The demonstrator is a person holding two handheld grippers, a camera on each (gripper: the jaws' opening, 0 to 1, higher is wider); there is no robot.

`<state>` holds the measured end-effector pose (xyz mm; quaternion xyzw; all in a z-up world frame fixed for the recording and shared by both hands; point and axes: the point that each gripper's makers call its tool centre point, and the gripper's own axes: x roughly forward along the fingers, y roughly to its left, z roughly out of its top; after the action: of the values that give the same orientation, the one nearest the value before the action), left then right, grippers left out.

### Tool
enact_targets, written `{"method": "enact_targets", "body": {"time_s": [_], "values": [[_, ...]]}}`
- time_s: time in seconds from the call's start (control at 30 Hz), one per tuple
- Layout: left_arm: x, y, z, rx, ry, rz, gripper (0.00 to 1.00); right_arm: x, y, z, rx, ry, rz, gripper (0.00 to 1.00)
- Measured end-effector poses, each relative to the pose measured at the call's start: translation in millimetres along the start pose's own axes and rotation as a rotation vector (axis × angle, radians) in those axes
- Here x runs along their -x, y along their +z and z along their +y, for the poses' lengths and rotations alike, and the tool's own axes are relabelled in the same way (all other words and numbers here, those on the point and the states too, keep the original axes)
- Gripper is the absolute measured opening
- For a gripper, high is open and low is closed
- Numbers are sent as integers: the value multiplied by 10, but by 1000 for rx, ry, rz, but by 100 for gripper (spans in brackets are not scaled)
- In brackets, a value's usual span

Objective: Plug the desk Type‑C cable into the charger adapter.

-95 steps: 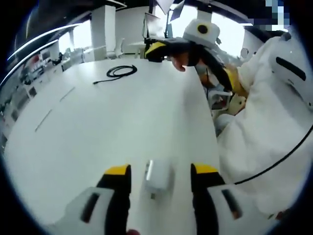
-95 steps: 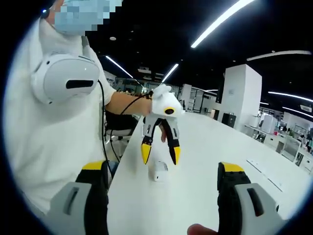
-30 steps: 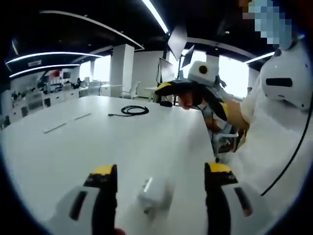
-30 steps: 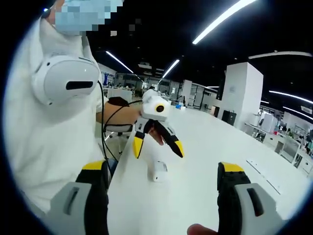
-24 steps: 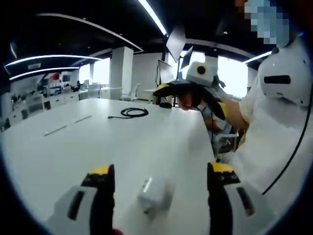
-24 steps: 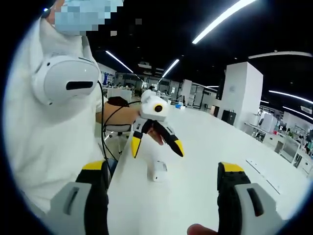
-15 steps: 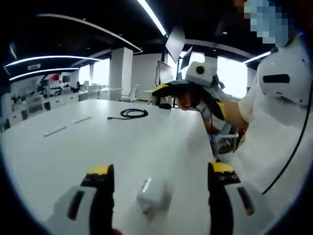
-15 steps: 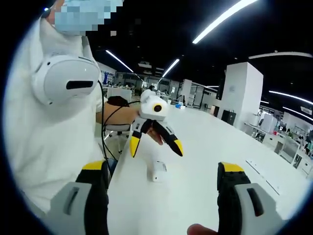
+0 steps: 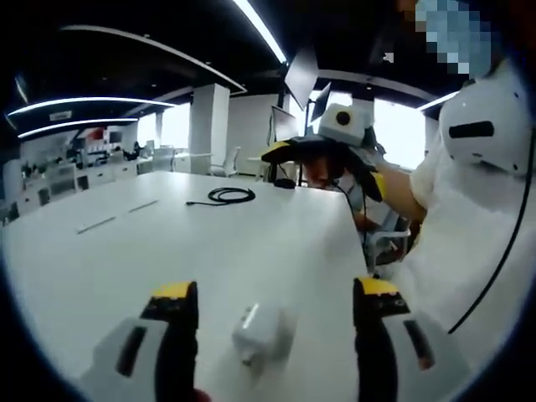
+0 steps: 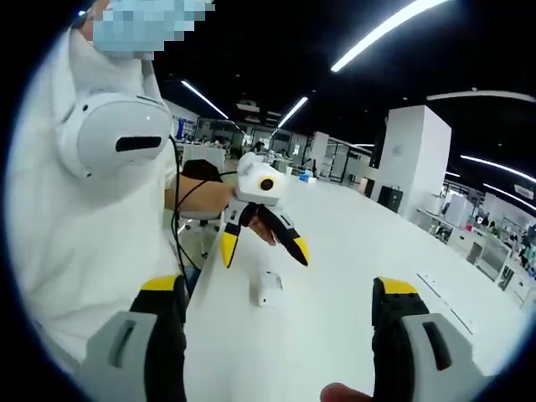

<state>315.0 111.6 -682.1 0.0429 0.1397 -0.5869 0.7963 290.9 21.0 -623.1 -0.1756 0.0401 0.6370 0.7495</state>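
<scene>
White tabletop [image 9: 251, 243] runs long and bare through an open office with dark ceiling and strip lights; pillars and desks stand in the background.

Left gripper [image 9: 268, 293]: my jaws are spread wide, yellow-tipped, and nothing is between the pads in contact. In the left gripper view the charger adapter [image 9: 261, 331] lies on the table in the gap between the two jaws, touching neither. It is a small white block, lying flat, with its metal prongs at the end nearer the left jaw.

Right gripper [image 10: 280, 289]: my jaws are likewise spread wide and hold nothing. In the right gripper view the left gripper [image 10: 261, 239] hangs above the table with its own jaws apart, and the charger adapter [image 10: 268, 287] sits on the surface just below and between its tips, near the table edge beside my body.

Type-C cable [image 9: 222, 196]: a black cable, coiled in a loose loop with one end trailing out, lies on the table well apart from the adapter, toward the far end of the surface. In the left gripper view the right gripper [image 9: 322, 155] is held in the air above the table edge, nearer that coil than my left one, not touching it.

A white headset [image 10: 113, 134] hangs at my chest, with a black lead running down from it.
</scene>
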Motion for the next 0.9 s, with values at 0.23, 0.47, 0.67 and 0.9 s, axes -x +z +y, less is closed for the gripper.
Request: {"method": "enact_targets", "body": {"time_s": [0.23, 0.47, 0.67, 0.9], "values": [[-20, -48, -18, -13, 9, 12, 72, 38, -15, -20, 10, -3, 17, 92], [-22, -52, -6, -8, 16, -1, 71, 55, -42, -36, 17, -5, 39, 92], [-47, -80, -10, -5, 20, -10, 70, 80, -64, -52, 22, -8, 58, 90], [-55, -101, -13, 8, 25, -14, 70, 90, -109, -64, 30, -7, 85, 90]]}}
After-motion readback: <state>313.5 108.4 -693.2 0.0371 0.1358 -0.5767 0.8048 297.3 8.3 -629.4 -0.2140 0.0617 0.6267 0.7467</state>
